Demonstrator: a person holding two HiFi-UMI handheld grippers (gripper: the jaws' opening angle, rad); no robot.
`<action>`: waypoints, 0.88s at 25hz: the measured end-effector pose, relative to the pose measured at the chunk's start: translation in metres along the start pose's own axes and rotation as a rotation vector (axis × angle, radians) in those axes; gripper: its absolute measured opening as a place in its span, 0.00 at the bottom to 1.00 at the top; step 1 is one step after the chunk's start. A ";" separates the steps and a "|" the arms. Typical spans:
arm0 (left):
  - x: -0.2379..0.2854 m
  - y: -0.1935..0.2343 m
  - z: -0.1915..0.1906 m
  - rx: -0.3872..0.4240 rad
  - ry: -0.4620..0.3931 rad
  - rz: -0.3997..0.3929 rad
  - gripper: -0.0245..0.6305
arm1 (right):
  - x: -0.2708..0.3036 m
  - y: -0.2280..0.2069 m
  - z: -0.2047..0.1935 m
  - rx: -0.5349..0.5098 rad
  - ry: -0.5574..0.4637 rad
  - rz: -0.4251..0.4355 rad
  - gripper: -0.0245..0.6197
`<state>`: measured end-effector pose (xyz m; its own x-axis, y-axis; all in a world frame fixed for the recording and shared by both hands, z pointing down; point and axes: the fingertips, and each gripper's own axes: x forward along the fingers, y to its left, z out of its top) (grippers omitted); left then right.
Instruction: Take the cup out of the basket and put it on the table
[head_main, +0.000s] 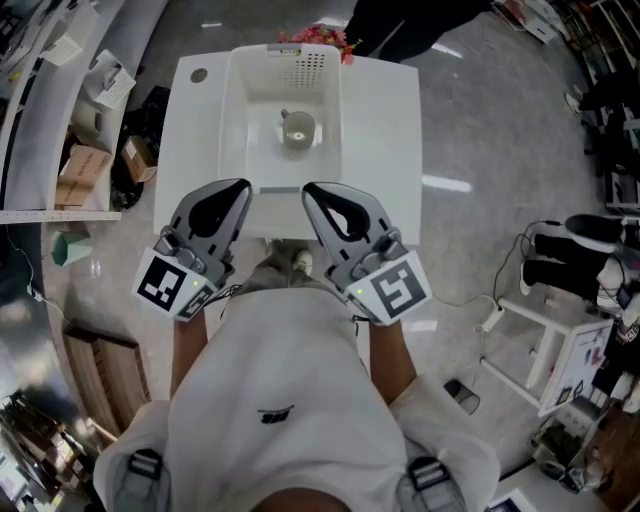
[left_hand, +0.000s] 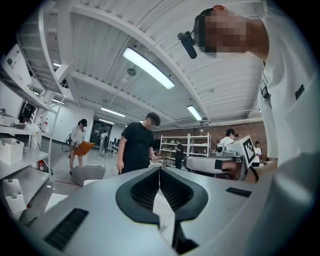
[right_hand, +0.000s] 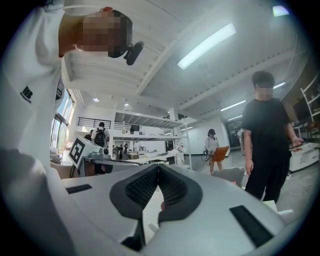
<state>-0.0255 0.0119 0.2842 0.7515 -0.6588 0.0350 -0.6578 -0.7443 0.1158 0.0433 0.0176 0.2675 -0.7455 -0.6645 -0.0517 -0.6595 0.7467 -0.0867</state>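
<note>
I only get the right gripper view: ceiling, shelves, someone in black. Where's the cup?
Observer: The head view shows the cup inside the basket on the table, ahead of both grippers.
Operator: Upright?
Observer: Yes, opening up, near the basket's middle, with nothing touching it.
Operator: Left gripper's jaws?
Observer: The left gripper is shut and empty. In the head view its tip lines up with the basket's near rim, as does the tip of the right gripper.
</note>
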 end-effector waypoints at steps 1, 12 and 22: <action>0.003 0.005 0.000 -0.001 0.002 -0.005 0.06 | 0.005 -0.003 -0.001 0.001 0.001 -0.004 0.05; 0.024 0.070 -0.008 -0.018 0.023 -0.071 0.06 | 0.067 -0.034 -0.017 0.023 0.035 -0.078 0.05; 0.038 0.095 -0.007 -0.033 0.019 -0.131 0.06 | 0.085 -0.058 -0.028 0.009 0.099 -0.140 0.05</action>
<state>-0.0590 -0.0836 0.3039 0.8318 -0.5539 0.0360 -0.5523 -0.8195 0.1528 0.0156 -0.0812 0.2961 -0.6527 -0.7552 0.0600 -0.7569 0.6466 -0.0950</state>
